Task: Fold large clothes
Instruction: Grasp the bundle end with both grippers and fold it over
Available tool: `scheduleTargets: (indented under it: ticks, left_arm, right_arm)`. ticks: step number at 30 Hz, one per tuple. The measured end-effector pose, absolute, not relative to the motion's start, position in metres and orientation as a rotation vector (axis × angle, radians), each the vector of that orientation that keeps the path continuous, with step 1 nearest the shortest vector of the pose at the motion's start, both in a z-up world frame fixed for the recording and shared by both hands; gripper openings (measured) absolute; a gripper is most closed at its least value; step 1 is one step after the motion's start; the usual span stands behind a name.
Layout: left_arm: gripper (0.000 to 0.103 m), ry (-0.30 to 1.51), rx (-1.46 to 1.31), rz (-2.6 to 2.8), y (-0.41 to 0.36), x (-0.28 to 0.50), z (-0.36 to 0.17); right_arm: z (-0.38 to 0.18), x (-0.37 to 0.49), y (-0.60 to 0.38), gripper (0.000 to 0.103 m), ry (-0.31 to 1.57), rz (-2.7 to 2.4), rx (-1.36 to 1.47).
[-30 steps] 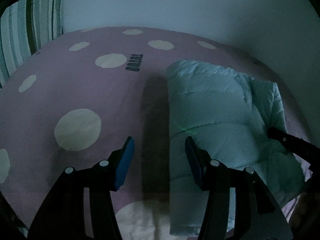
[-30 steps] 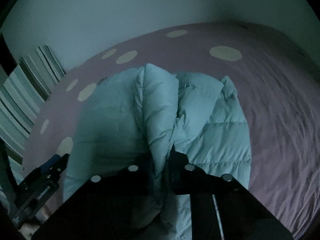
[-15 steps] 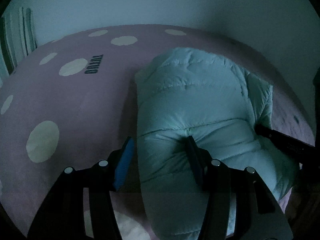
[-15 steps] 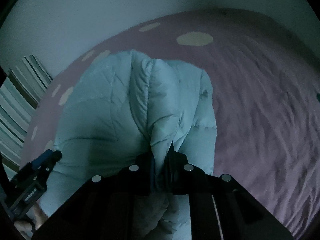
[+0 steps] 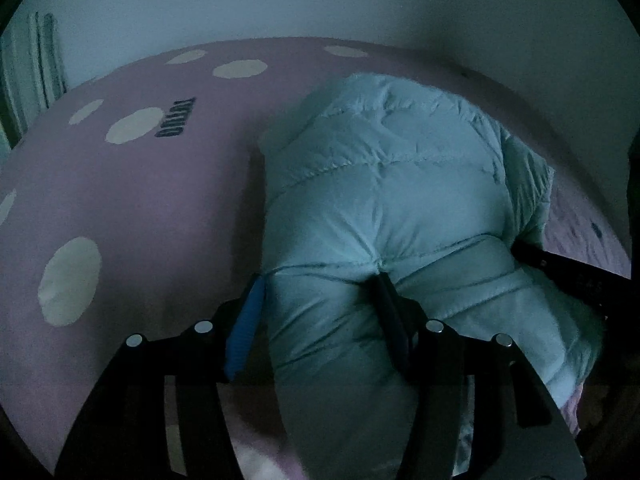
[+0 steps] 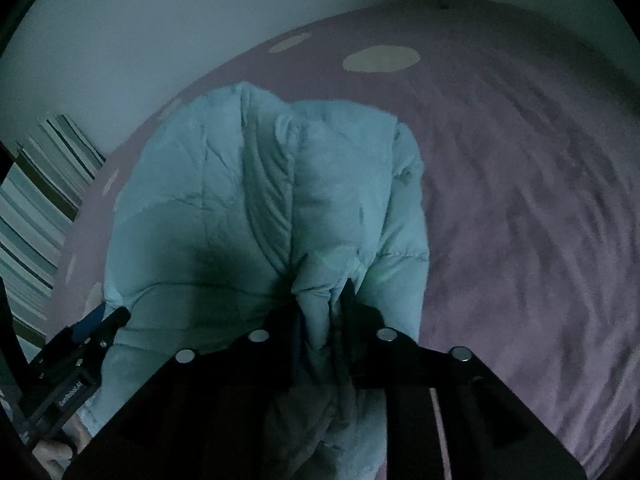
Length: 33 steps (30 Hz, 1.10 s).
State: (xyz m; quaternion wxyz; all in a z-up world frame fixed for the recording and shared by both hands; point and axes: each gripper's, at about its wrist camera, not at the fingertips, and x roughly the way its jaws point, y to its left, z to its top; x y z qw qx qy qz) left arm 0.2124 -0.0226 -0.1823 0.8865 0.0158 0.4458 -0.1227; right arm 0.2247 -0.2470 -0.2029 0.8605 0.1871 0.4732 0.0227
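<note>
A pale mint quilted puffer jacket (image 5: 384, 208) lies bunched on a purple bedspread (image 5: 152, 200) with cream dots. My left gripper (image 5: 318, 300) is open, its jaws standing on either side of the jacket's near left edge, with padding between them. My right gripper (image 6: 320, 312) is shut on a pinched fold of the jacket (image 6: 272, 200) at its near right side. The right gripper also shows in the left wrist view (image 5: 568, 276) at the jacket's right edge. The left gripper shows in the right wrist view (image 6: 80, 344) at the lower left.
A pale wall (image 5: 320, 0) runs behind the bed. A striped pillow or cushion (image 6: 40, 200) sits at the bed's left end. The bedspread stretches wrinkled to the right of the jacket (image 6: 520, 220). A dark printed label (image 5: 175, 123) marks the spread.
My left gripper has moved right and onto the jacket's left edge, so padding now sits between its open jaws. The right gripper keeps its hold; the jacket has bunched up higher.
</note>
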Motion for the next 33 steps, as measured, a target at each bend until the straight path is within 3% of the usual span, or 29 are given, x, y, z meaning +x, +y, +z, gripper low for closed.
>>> scheduleTargets:
  ticks: [10, 21, 33]
  left_arm:
    - [0.056, 0.841, 0.024, -0.246, -0.005, 0.176, -0.158]
    - [0.057, 0.929, 0.07, -0.266, -0.026, 0.189, -0.19]
    - [0.058, 0.967, 0.05, -0.285, -0.029, 0.202, -0.217]
  right_arm:
    - [-0.138, 0.152, -0.216, 0.024, 0.825, 0.077, 0.283]
    - [-0.192, 0.162, -0.212, 0.023, 0.975, 0.064, 0.225]
    - [-0.214, 0.174, -0.205, 0.023, 0.977, 0.044, 0.216]
